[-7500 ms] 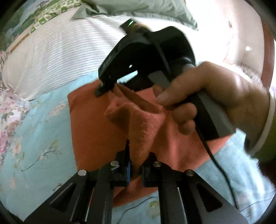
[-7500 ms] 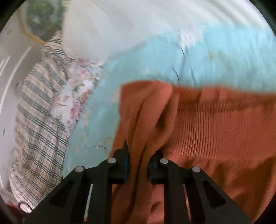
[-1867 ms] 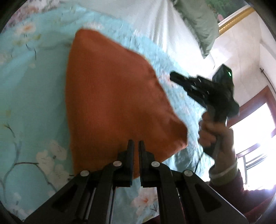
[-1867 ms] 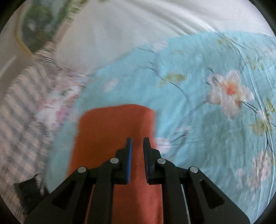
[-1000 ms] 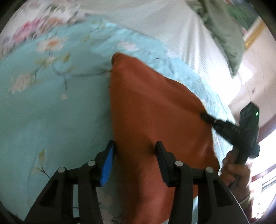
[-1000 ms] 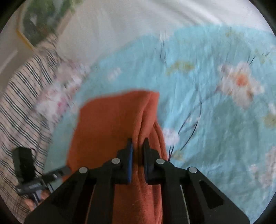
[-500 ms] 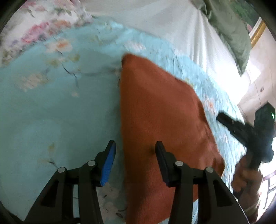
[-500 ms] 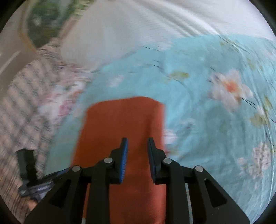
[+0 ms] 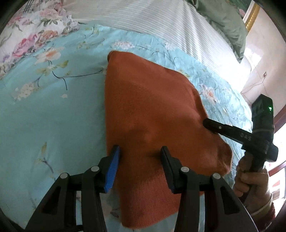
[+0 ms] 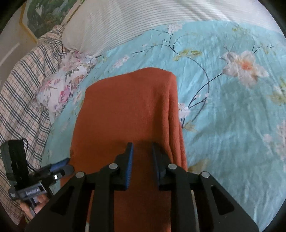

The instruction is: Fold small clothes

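An orange knitted garment (image 9: 152, 110) lies folded flat on the light blue floral bedsheet (image 9: 44, 107); it also shows in the right wrist view (image 10: 125, 110). My left gripper (image 9: 139, 155) is open, its fingers spread over the garment's near edge. My right gripper (image 10: 141, 151) is open and empty above the garment's other end. In the left wrist view the right gripper's fingertips (image 9: 207, 123) rest at the garment's right edge. In the right wrist view the left gripper (image 10: 60, 167) sits at the garment's left edge.
A white striped pillow (image 9: 160, 23) and a green pillow (image 9: 223, 19) lie at the head of the bed. A pink floral cloth (image 10: 62, 85) and a plaid blanket (image 10: 23, 75) lie beside the sheet. A framed picture (image 10: 44, 14) hangs on the wall.
Both grippers let go of the garment and opened. The garment now lies flat on the sheet, and both grippers hover at its ends.
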`<state>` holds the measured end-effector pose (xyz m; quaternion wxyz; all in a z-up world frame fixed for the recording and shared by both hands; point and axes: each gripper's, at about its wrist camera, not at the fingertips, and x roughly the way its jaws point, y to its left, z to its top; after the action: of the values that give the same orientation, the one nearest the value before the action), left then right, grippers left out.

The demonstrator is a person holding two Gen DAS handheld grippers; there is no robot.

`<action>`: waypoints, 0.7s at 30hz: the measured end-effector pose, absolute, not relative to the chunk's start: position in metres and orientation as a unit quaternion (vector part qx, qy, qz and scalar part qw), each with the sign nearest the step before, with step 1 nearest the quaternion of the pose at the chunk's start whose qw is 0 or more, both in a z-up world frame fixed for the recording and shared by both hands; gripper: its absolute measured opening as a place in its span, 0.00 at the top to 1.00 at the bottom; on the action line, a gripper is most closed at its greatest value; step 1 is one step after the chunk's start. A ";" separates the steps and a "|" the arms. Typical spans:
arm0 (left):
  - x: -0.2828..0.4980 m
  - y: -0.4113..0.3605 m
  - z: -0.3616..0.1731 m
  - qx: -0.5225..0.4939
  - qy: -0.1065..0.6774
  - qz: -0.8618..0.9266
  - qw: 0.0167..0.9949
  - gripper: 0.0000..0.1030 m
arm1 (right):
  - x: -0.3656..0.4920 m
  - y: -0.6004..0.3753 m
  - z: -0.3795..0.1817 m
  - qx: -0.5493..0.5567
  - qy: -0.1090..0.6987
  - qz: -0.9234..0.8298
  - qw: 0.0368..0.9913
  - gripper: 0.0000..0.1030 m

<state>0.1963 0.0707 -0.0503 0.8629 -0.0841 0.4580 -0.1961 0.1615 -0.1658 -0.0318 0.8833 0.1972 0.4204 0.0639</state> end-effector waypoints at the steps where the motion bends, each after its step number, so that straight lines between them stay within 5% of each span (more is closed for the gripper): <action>1: 0.191 0.072 -0.048 -0.078 0.456 -0.194 0.865 0.56 | 0.157 -0.163 -0.029 0.196 0.417 0.067 0.885 0.78; 18: 0.131 0.074 -0.071 -0.025 0.468 -0.144 0.871 0.50 | 0.084 -0.161 -0.054 0.153 0.436 0.060 0.885 0.76; 21: 0.123 0.079 -0.067 -0.026 0.464 -0.131 0.876 0.42 | 0.075 -0.155 -0.043 0.149 0.429 0.060 0.889 0.56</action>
<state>0.1225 0.0790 -0.0670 0.8757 -0.0255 0.4642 -0.1307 0.0752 -0.1551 -0.0431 0.8888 0.1488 0.4294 0.0599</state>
